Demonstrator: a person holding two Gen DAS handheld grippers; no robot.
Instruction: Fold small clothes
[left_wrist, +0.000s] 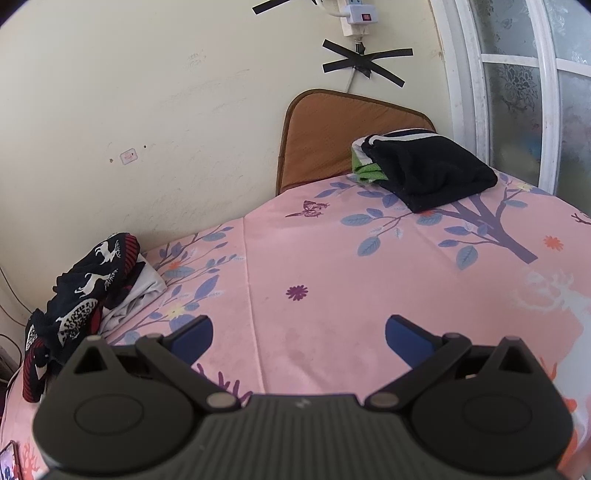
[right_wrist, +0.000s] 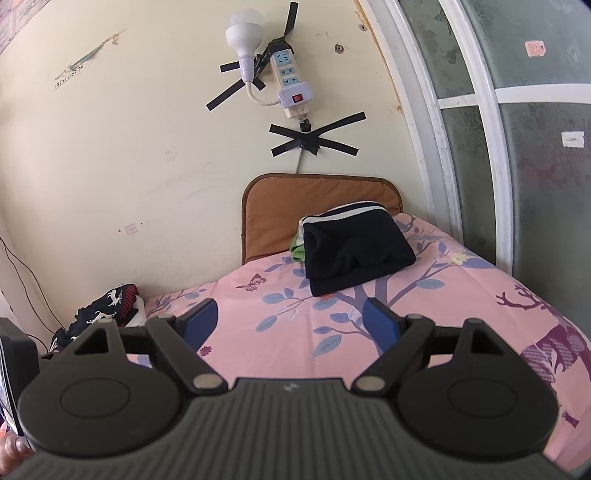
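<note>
Left gripper (left_wrist: 299, 338) nearest, fingers (left_wrist: 194, 338) spread wide, nothing between them, hovering over the bare pink sheet (left_wrist: 332, 280). Right gripper (right_wrist: 290, 325) same: fingers (right_wrist: 201, 323) released, apart, empty, above the sheet (right_wrist: 258, 332). Surface looks like a bed or covered tabletop, cannot tell which.

Left edge, against the wall: unfolded pile (left_wrist: 77, 295) of small clothes, dark knit with white deer and red trim on top of something white. Right wrist view shows the pile (right_wrist: 103, 314) only partly, behind the gripper.

Far edge near the window: folded stack (left_wrist: 424, 166), black on top, green and white underneath; in the right view the stack (right_wrist: 351, 247) sits straight ahead. Brown cushion (left_wrist: 325, 136) upright behind it, leaning on the wall. Power strip (right_wrist: 290, 77) and bulb (right_wrist: 245, 33) taped to the wall above.
</note>
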